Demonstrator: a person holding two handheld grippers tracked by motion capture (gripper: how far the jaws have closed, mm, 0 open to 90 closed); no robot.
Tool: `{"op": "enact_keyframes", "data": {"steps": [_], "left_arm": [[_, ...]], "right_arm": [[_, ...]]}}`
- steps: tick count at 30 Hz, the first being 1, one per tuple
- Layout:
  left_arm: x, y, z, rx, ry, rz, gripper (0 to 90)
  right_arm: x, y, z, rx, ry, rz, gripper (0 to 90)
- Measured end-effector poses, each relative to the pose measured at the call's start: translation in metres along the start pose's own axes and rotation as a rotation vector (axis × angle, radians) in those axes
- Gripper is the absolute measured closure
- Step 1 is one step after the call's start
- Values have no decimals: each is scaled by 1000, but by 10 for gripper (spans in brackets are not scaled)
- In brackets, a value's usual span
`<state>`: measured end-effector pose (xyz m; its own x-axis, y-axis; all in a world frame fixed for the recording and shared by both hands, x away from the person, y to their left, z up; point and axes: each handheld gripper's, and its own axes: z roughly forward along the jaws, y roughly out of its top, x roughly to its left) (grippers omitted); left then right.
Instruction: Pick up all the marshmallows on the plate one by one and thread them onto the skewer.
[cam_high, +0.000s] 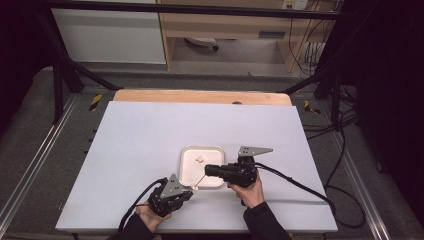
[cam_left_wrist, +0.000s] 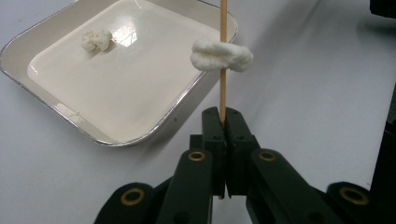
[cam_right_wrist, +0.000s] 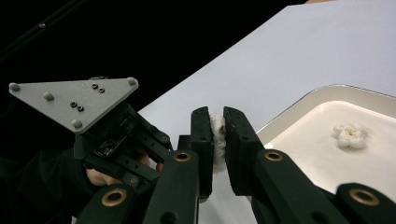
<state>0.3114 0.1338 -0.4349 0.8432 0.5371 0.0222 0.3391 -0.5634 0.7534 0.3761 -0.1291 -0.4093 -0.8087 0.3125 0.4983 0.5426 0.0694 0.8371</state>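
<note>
Beside tray (cam_left_wrist: 42, 100), marshmallow (cam_left_wrist: 222, 55) on skewer (cam_left_wrist: 223, 93)

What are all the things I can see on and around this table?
tray: one, white with a silvery rim, on the near middle of the table.
skewer: one, light wood, upright in the left gripper's jaws.
white lumps: three; one on the skewer, one loose in the tray, one pinched by the right gripper.
table: one, covered in white.
wooden board: one, tan, at the far edge.
left gripper: black, shut on the skewer.
right gripper: black, shut on its lump.
hands: two, at the near edge.
</note>
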Motion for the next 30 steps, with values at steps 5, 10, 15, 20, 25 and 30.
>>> {"op": "enact_keyframes", "data": {"steps": [5,10,15,20,25,30], "left_arm": [[0,0,0,-2,-1,-4,891],[0,1,0,-7,-7,-7,891],[1,2,1,-3,-13,-19,891],[1,2,2,-4,-12,-25,891],[0,3,3,-11,-23,-32,890],[0,2,4,-4,-19,-30,890]], "right_arm": [[0,-1,1,5,0,1,832],[0,-2,1,4,2,-2,830],[0,-2,1,7,-1,-2,827],[-2,-3,2,2,-1,6,826],[-2,-4,2,-7,7,9,825],[-2,-5,3,1,9,15,825]]}}
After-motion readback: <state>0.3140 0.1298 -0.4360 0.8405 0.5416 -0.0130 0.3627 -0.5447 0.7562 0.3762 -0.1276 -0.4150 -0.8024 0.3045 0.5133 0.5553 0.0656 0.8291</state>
